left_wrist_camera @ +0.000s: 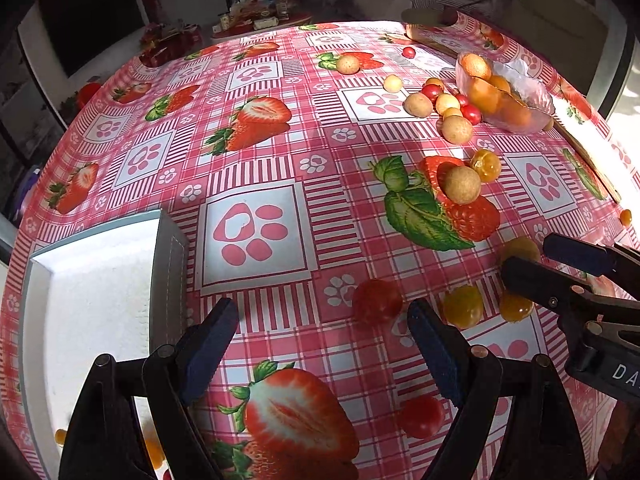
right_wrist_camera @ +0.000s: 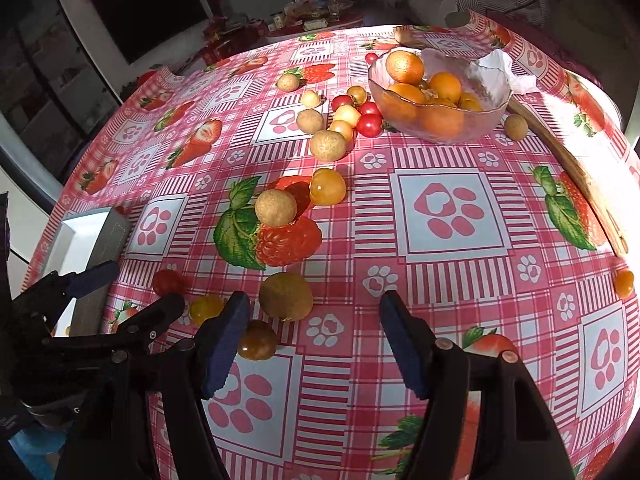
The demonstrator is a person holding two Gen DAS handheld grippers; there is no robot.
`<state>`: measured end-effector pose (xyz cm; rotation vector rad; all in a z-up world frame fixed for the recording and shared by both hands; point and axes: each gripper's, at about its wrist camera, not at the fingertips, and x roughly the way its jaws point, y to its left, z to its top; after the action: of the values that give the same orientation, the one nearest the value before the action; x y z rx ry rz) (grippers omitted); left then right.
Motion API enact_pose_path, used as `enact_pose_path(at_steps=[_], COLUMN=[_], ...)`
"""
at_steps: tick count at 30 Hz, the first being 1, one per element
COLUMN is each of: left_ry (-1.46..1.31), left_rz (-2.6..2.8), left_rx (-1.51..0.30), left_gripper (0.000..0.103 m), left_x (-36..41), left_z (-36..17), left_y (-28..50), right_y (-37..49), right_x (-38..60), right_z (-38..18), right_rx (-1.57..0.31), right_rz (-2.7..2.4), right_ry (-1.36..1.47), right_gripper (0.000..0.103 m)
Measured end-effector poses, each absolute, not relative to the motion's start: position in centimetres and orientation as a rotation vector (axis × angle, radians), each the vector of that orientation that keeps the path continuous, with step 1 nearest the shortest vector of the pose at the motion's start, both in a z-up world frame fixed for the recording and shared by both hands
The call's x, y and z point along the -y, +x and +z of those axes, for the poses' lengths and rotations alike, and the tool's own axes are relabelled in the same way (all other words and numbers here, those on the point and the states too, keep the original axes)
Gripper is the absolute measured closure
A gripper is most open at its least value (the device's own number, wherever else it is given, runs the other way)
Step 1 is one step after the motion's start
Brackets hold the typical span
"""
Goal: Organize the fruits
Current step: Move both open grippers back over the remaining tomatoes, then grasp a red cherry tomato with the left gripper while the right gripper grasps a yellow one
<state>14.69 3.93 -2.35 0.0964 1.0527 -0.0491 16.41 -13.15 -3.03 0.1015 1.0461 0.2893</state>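
Strong daylight from the right, glare washing out the table (right_wrist_camera: 592,128) right edge, near side in shadow, dim room behind, heavy fisheye bending at edges, near fruit softly blurred

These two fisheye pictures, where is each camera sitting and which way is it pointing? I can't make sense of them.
Left wrist view: on the left gripper, looking forward over the table; its own open fingers show below, a white tray at left, the right gripper entering at right.
Right wrist view: on the right gripper, facing the same way; its own open fingers show, the left gripper at left.
Shared: the pink strawberry tablecloth, glass bowl of oranges, scattered small fruits, and the tray.
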Motion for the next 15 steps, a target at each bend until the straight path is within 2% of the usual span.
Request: enact_pose_path(at_steps=[3,4,5,7,8,10,12,15], left_ry=[0.1,0.092,0.084,0.076,0.075,0.079,0.08,0.053], left_rz=[-0.067,-0.083,-0.097,-0.12,-0.136,-0.157,-0.171,-0.188], left_rx=[-1.046,-1.045,-1.047,-1.046,-1.043,-1.036,-1.035,-1.033], left_gripper=[0.017,0.024,0.027,0.039,0.044,0.063,0.077,0.077], left_x=[-3.6,-3.5,-3.5,-3.3,-3.2,-2.9,-2.8,-2.9], left_z=[-2.3,-2.3,-2.3,-2.2,-2.1,-1.9,-1.8,-1.8], left_y=[14.9,14.9,15.0,14.9,14.9,14.7,14.7,14.4], right_y=[16.8,16.9,17.0,17.1,17.2,17.1,16.8,15.9], right_x=[12.5,12.5,12.4,12.6,12.7,13.0,13.6,14.4], right_z=[-3.0,-3.0,-3.1,-3.1,-3.2,-3.2,-3.0,-2.6], right_rx=[-1.058,-1.063,-1.071,-1.089,-1.094,-1.096,-1.095,-1.091], right_rz=[0.316,0.328,0.344,0.363,0.366,0.367,0.367,0.365], right_ry=[0.089,0.094,0.108,0.145,0.158,0.181,0.208,0.23], right_gripper=[0.049,0.057,0.066,0.072,0.072,0.072,0.072,0.072])
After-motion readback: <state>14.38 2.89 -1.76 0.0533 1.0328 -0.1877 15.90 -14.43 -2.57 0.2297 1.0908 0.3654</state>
